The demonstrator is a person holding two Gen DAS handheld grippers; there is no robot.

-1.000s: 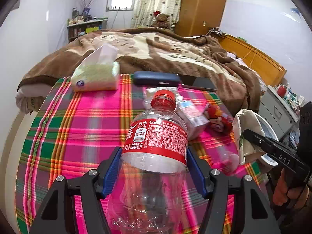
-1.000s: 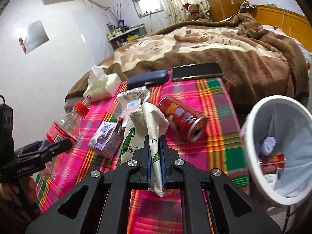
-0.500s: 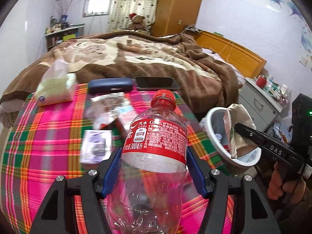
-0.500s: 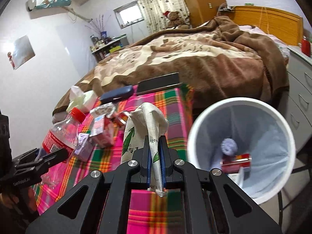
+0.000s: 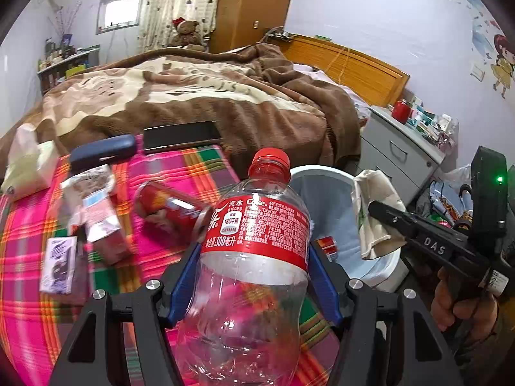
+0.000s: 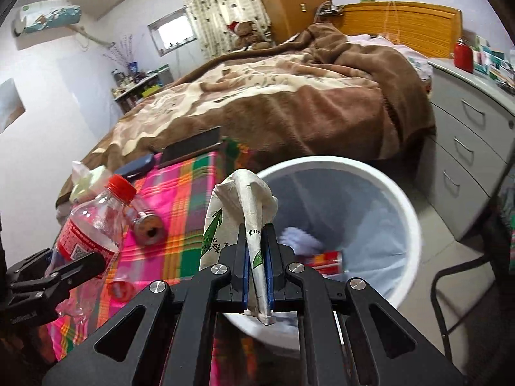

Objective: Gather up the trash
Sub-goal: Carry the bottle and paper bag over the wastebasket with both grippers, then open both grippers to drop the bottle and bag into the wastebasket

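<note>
Left claw (image 5: 254, 276) clamped on an empty cola bottle (image 5: 254, 257) above the plaid surface (image 5: 29, 305), right claw (image 6: 257, 270) pinched shut on a crumpled paper bag (image 6: 238, 206) over the white bin's rim (image 6: 408, 222).

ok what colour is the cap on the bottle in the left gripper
Red, matching the label on the clear bottle; the cap shows best in the left wrist view.

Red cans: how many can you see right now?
2. One can lies on its side on the plaid cloth; another is inside the bin. More may be hidden under the bin's contents.
</note>
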